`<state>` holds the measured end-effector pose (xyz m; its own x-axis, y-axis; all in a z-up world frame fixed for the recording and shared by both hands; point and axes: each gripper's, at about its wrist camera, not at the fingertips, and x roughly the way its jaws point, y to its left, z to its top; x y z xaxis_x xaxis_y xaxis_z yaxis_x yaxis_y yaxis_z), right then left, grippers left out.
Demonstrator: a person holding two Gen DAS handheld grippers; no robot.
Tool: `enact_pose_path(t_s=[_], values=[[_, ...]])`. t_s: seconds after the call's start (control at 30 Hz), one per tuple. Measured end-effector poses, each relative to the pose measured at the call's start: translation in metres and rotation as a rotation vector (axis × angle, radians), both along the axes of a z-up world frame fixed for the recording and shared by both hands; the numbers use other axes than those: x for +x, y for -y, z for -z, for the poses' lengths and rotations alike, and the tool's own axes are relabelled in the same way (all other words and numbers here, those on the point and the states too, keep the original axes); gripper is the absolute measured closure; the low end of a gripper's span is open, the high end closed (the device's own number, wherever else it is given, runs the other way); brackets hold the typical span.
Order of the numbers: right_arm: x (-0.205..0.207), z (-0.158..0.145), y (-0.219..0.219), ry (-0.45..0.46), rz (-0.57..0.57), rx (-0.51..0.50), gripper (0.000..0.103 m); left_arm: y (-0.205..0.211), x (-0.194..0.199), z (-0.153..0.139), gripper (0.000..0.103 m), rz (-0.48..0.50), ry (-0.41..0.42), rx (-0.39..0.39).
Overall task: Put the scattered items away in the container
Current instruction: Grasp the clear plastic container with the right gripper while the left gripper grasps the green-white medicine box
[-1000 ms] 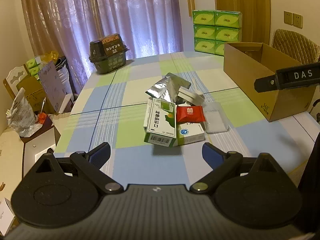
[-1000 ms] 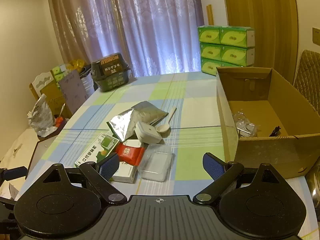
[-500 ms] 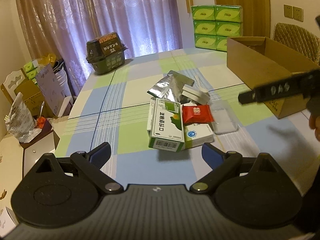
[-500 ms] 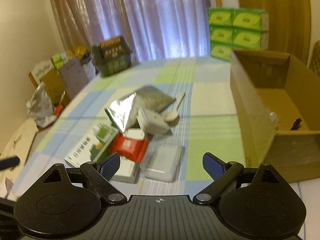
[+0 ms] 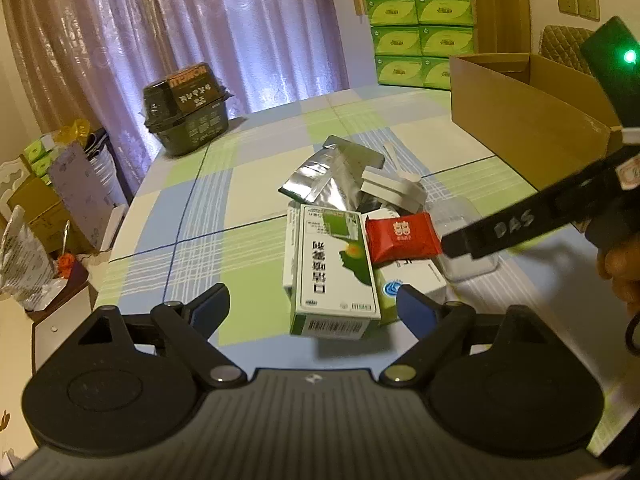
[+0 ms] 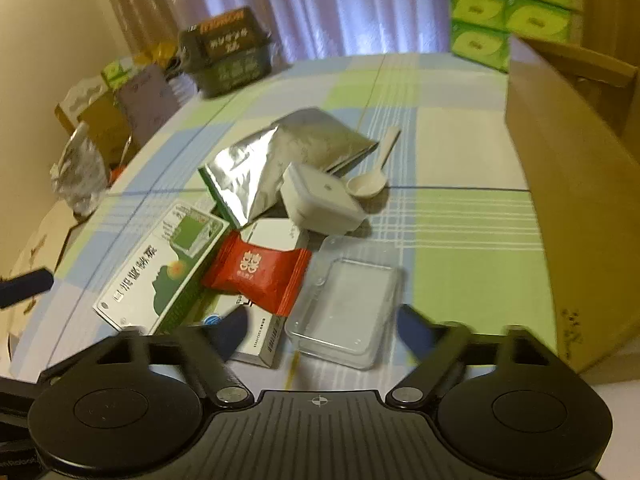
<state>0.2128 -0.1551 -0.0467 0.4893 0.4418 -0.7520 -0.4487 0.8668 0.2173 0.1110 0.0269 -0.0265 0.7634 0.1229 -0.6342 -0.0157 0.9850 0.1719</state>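
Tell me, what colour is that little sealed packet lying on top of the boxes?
Red, with a small white emblem. The packet shows best in the right wrist view.

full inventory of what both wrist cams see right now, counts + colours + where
green-and-white box: 1, pile's left edge, on other boxes
white box: 1, under the pile's near side
red packet: 1, on top of the boxes
clear plastic case: 1, transparent, pile's right side
white square case: 1, behind the packet
silver foil pouch: 1, pile's far side
white spoon: 1, right of the pouch
cardboard box: 1, brown, open, table's right side
dark green basket: 1, table's far left corner
green tissue packs: stack, count unclear, behind the table
checked tablecloth: 1, blue, green and white
curtain: purple, back wall
left gripper: open, before the pile
right gripper: open, over the pile's near edge
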Motion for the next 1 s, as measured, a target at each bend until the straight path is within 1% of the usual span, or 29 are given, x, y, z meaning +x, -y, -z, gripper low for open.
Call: enact_pose_path(t_s=[0.07, 0.2, 0.3, 0.33, 0.37, 0.53, 0.63, 0.73, 0.8, 0.83, 0.87, 0.97, 1.0], values=[[0.004, 0.005, -0.005, -0.003, -0.003, -0.040, 0.023, -0.001, 0.006, 0.003, 0.015, 0.004, -0.002, 0.000], [0.012, 0.013, -0.008, -0.026, -0.001, -0.047, 0.023, -0.004, 0.013, 0.007, 0.015, 0.004, 0.000, -0.008], [0.016, 0.019, -0.013, -0.035, 0.000, -0.094, 0.024, -0.005, 0.017, 0.009, 0.015, 0.005, 0.000, -0.012], [0.017, 0.021, -0.013, -0.040, 0.001, -0.109, 0.029, -0.005, 0.017, 0.010, 0.015, 0.006, -0.001, -0.014], [0.017, 0.022, -0.013, -0.044, 0.001, -0.121, 0.039, -0.005, 0.018, 0.010, 0.015, 0.007, -0.001, -0.015], [0.011, 0.018, -0.004, -0.037, 0.014, -0.122, 0.041, 0.000, 0.024, 0.011, 0.015, 0.015, -0.003, -0.009], [0.004, 0.013, 0.005, -0.031, 0.029, -0.141, 0.041, 0.005, 0.032, 0.013, 0.016, 0.028, -0.027, 0.017], [0.002, 0.015, 0.013, -0.046, 0.046, -0.144, 0.041, 0.010, 0.043, 0.019, 0.022, 0.040, -0.058, 0.051], [0.002, 0.017, 0.015, -0.049, 0.049, -0.149, 0.041, 0.013, 0.049, 0.023, 0.030, 0.052, -0.068, 0.086], [0.003, 0.017, 0.016, -0.050, 0.051, -0.148, 0.041, 0.015, 0.053, 0.025, 0.031, 0.056, -0.075, 0.106], [0.003, 0.017, 0.017, -0.049, 0.057, -0.146, 0.041, 0.016, 0.055, 0.027, 0.035, 0.059, -0.080, 0.122], [0.006, 0.016, 0.017, -0.040, 0.067, -0.144, 0.041, 0.017, 0.063, 0.032, 0.041, 0.065, -0.099, 0.147], [0.007, 0.016, 0.017, -0.040, 0.067, -0.142, 0.041, 0.018, 0.065, 0.034, 0.048, 0.067, -0.108, 0.153]])
